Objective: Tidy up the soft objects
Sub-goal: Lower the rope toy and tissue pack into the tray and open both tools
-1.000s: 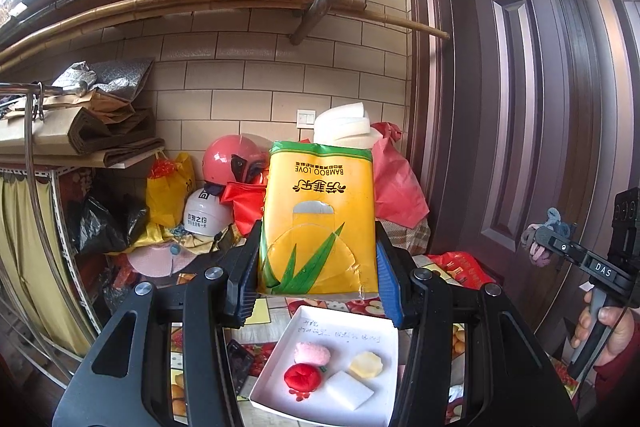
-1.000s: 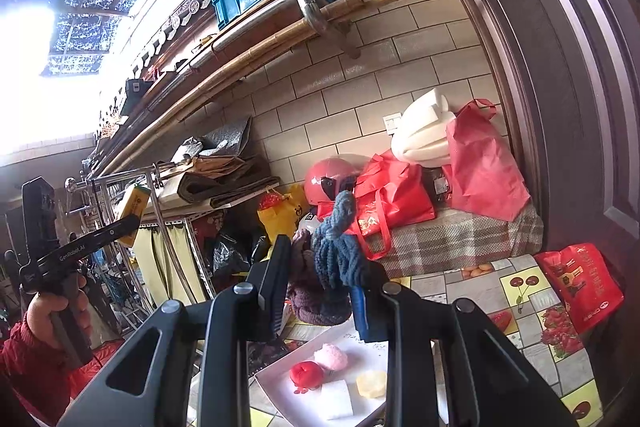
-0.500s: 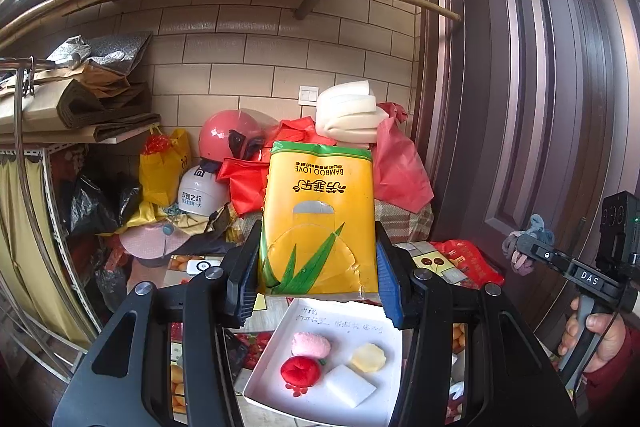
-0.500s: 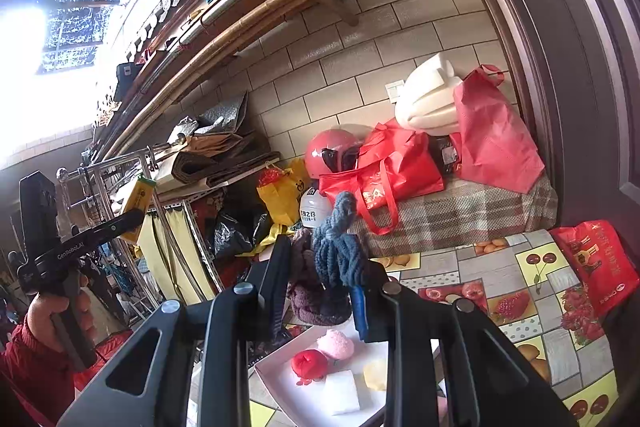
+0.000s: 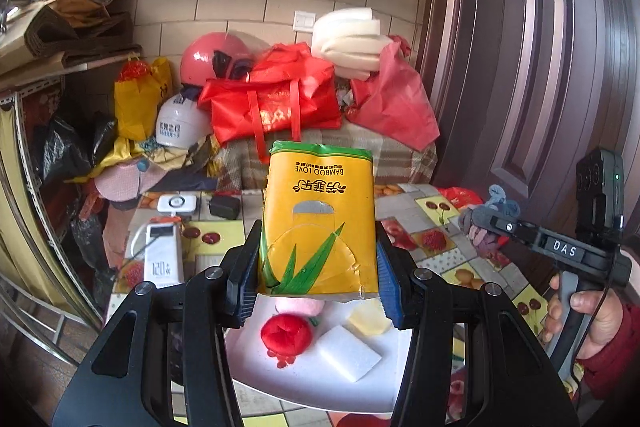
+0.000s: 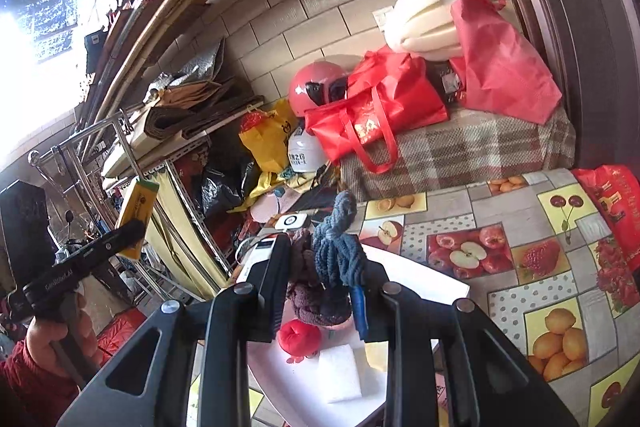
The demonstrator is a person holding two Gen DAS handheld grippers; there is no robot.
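Note:
My left gripper is shut on a yellow tissue pack and holds it above a white tray. The tray holds a red plush, a pink plush, a yellow sponge and a white sponge. My right gripper is shut on a blue and purple knotted rope toy above the tray's near left part. The right gripper also shows in the left wrist view, to the right of the tray.
The table has a fruit-pattern cloth. A white power bank, a white round charger and a black block lie at its far left. Red bags, helmets and foam pile up behind. A brown door stands to the right.
Both grippers have tilted and come down toward the table with their loads. The tray and its contents look larger and nearer.

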